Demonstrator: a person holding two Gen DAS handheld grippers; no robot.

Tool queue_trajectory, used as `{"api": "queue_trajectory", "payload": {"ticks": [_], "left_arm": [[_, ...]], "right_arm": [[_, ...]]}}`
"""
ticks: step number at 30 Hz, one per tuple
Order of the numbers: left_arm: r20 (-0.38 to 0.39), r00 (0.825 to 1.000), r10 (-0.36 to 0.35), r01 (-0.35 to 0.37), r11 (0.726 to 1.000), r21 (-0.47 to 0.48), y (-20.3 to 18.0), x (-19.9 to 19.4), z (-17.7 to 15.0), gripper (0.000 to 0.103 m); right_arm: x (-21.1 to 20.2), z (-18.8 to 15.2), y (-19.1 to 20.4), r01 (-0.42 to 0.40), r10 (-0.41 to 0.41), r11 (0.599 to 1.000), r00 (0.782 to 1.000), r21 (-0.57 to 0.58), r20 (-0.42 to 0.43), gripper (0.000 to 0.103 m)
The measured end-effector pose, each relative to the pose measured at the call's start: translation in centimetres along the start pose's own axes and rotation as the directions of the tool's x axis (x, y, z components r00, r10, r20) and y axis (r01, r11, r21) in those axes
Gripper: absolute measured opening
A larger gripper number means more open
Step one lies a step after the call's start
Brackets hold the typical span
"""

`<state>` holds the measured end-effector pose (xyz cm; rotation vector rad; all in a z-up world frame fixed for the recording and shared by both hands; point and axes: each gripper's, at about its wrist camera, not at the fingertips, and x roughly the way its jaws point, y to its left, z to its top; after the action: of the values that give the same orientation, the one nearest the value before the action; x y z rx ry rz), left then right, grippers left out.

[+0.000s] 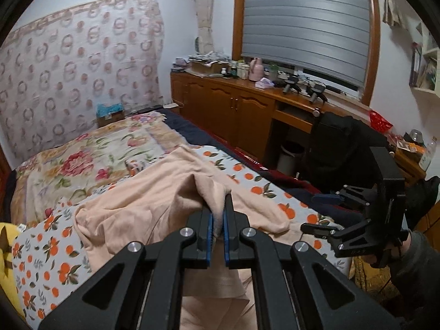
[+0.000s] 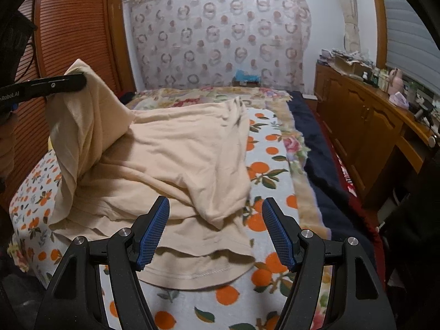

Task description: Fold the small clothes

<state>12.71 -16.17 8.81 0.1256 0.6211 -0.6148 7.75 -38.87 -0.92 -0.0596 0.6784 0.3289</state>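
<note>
**Left hand-held gripper pinching peach garment, raised off bed; right one spread**

Left hand-held gripper (image 1: pixel 218 214): blue pads pressed together on a gathered fold of the peach garment (image 1: pixel 154 192); cloth bunches up between the pads and drapes down on both sides; in the right wrist view the same gripper (image 2: pixel 82 81) shows at upper left, its black finger holding a corner of the garment (image 2: pixel 170 159) lifted clear of the bed, cloth hanging from it in a tall fold.

Right hand-held gripper (image 2: pixel 216 206): jaws spread wide, nothing between the pads; it hovers above the near hem of the garment, not touching it as far as can be seen; in the left wrist view it (image 1: pixel 319 214) sits at the right, beside the bed edge, held by a hand (image 1: pixel 412 250) in a dark sleeve.

Garment: rest of it lies rumpled on the orange-print blanket (image 2: pixel 264 170), stitched hem nearest the right wrist camera; a floral blanket (image 1: pixel 90 154) lies beyond, toward the patterned wall hanging (image 2: pixel 220 35); a dark blue cover (image 2: pixel 316 148) runs along the bed's far side.

Surroundings: wooden cabinet worktop (image 1: pixel 247 85) under the window, crowded with small items too small to tell apart.
</note>
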Motion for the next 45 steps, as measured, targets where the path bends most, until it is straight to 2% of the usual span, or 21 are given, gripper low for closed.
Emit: {"api": "queue_trajectory", "payload": {"ticks": [3,7,8,9,11,14,20,27,37,45], "left_arm": [[-0.016,1.000,-0.001,0.002,1.000,0.005,-0.9,0.7,0.5,0.003],[-0.103,0.994,-0.021,0.024,0.999,0.027,-1.0,2.2,-0.6,0.010],[-0.109,0.994,-0.008,0.011,0.999,0.032,-0.8,2.4,-0.9,0.017],[-0.114,0.993,0.001,0.003,0.999,0.035,-0.7,2.5,-1.2,0.029],[-0.117,0.993,-0.009,0.012,1.000,0.024,-0.2,2.2,-1.8,0.041],[-0.113,0.994,0.014,-0.012,1.000,0.013,0.7,1.5,-2.3,0.044],[-0.097,0.992,0.084,-0.086,0.996,-0.022,3.6,-0.3,-4.2,0.045],[-0.122,0.980,0.155,-0.166,0.982,-0.089,7.9,-1.7,-7.4,0.045],[-0.160,0.960,0.231,-0.258,0.949,-0.179,14.1,-2.9,-11.5,0.045],[-0.183,0.946,0.268,-0.305,0.927,-0.220,17.3,-4.0,-13.7,0.045]], "right_arm": [[-0.2,0.0,-0.3,0.000,0.000,1.000,1.000,0.007,0.001,0.072],[-0.3,-0.1,-0.4,0.000,0.000,1.000,1.000,0.005,0.000,0.072],[-0.3,-0.1,-0.4,0.001,-0.001,1.000,1.000,0.004,0.000,0.072],[-0.2,-0.1,-0.3,0.002,-0.002,1.000,1.000,0.005,0.001,0.072],[-0.3,-0.1,-0.4,0.001,-0.001,1.000,1.000,0.005,0.001,0.072],[-0.5,0.0,-0.4,0.004,-0.004,1.000,1.000,0.002,0.003,0.072],[-0.5,0.6,0.0,0.002,-0.002,1.000,1.000,-0.019,0.000,0.072],[1.4,3.9,2.5,-0.032,0.032,0.997,0.999,-0.070,0.001,0.072],[7.0,8.0,8.5,-0.131,0.125,0.976,0.991,-0.177,-0.046,0.072],[11.4,10.3,15.1,-0.243,0.217,0.930,0.969,-0.275,-0.120,0.072]]}}
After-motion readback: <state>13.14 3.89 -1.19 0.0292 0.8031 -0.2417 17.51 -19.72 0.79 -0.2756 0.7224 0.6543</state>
